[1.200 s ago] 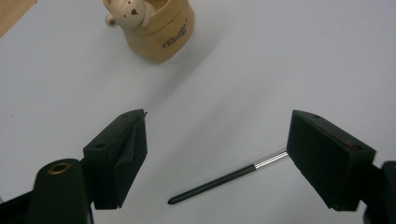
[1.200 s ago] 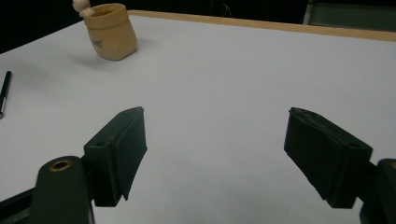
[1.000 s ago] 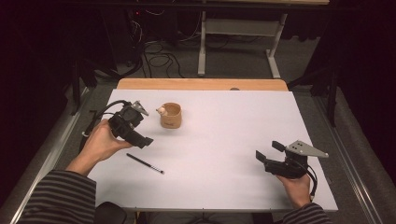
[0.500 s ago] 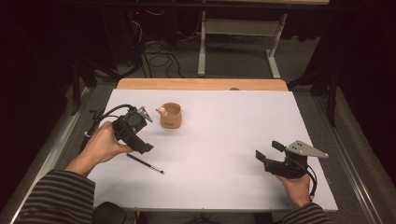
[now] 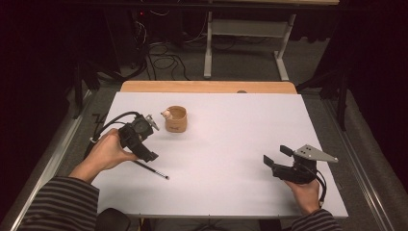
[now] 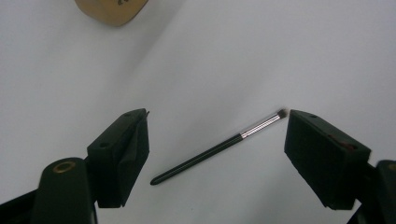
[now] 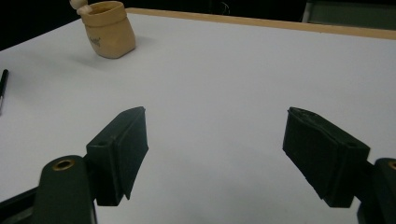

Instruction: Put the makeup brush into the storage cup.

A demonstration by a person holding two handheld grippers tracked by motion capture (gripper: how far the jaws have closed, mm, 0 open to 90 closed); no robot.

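I take the tan cup as my landmark; one of it stands on the white table, with a small pale knob at its rim on the side toward my left hand. My left gripper hangs just on my side of the cup and a little to its left, jaws spread wide and holding nothing. My right gripper sits well apart from the cup, far to its right and nearer to me, jaws likewise wide apart and empty.

The thing I am after is the one slim brush, lying flat on the table nearer to me than the cup, under my left gripper. In the left gripper view it lies slantwise between my jaws, its bristle tip close by one jaw, touching neither.

I judge it very light and stiff, with a glossy black handle that may slip or roll. The bristles are soft, so I would leave them alone. I would pinch across the handle, near the silver ferrule, where the balance should be best.

Counted: one cup, one brush, two grippers.
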